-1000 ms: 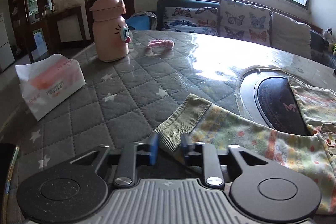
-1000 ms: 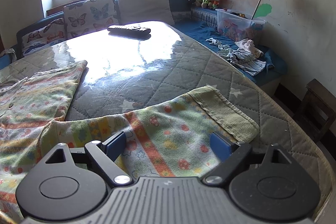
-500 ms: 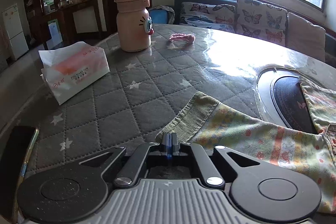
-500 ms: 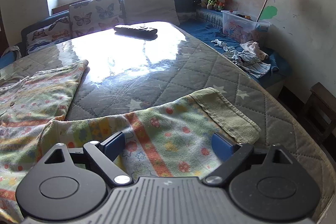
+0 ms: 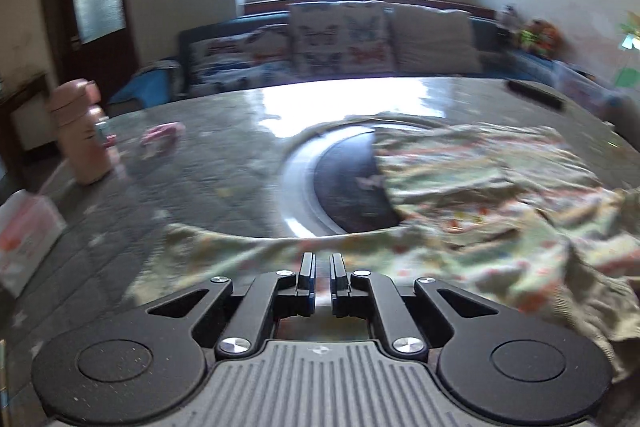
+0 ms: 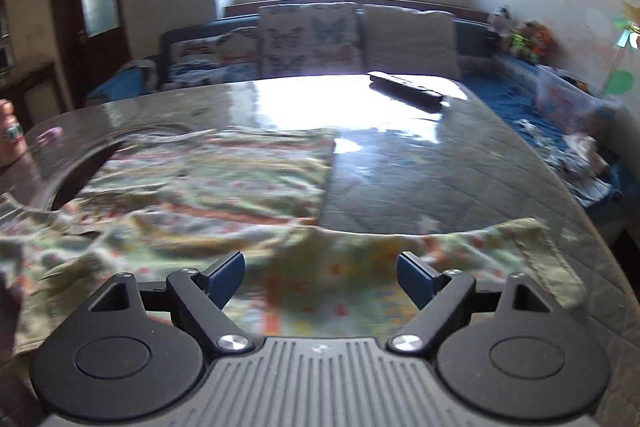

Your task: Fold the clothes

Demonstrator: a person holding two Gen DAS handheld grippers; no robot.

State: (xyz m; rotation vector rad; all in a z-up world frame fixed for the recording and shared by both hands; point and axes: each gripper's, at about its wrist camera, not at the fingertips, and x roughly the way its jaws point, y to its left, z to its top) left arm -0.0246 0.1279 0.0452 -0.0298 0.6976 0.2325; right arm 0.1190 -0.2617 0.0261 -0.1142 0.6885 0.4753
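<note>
A floral baby garment with green ribbed cuffs lies spread on the quilted table, blurred by motion. My left gripper is nearly shut, with a narrow gap between its blue pads, at the garment's near sleeve edge; cloth between the pads cannot be made out. In the right wrist view the garment covers the table's left and near part, its right sleeve cuff at the near right. My right gripper is open, wide apart, just above that sleeve.
A round black inset sits mid-table, partly under the garment. A pink bottle, a pink hair band and a tissue pack stand at the left. A remote lies at the far side. A sofa stands behind the table.
My left gripper shut at the sleeve cuff, then swung right and now shows a slight gap. The right gripper stayed open and turned left. Both views are motion-blurred.
</note>
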